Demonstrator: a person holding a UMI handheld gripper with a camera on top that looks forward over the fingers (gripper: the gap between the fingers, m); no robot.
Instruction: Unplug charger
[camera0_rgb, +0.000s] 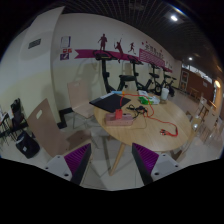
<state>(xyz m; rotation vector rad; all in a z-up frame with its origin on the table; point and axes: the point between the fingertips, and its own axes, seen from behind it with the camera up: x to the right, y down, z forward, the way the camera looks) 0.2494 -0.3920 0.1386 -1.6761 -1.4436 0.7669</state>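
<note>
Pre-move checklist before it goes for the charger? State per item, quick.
1. Gripper fingers open: ok, wide gap, nothing held.
2. Table ahead of the fingers: ok, well beyond them.
3. Charger and plug located: cannot tell, only small clutter and a red cable show on the table.
4. Laptop out of the way: cannot tell, it sits near the clutter.
5. Approach path free: not ok, a chair stands beside the table's near side.

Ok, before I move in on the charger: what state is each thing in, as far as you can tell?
gripper: fingers open, nothing between them.
table: beyond the fingers, cluttered with small items.
laptop: on the table, lid open.
charger: cannot pick it out at this range.
chair: unoccupied, beside the table.
</note>
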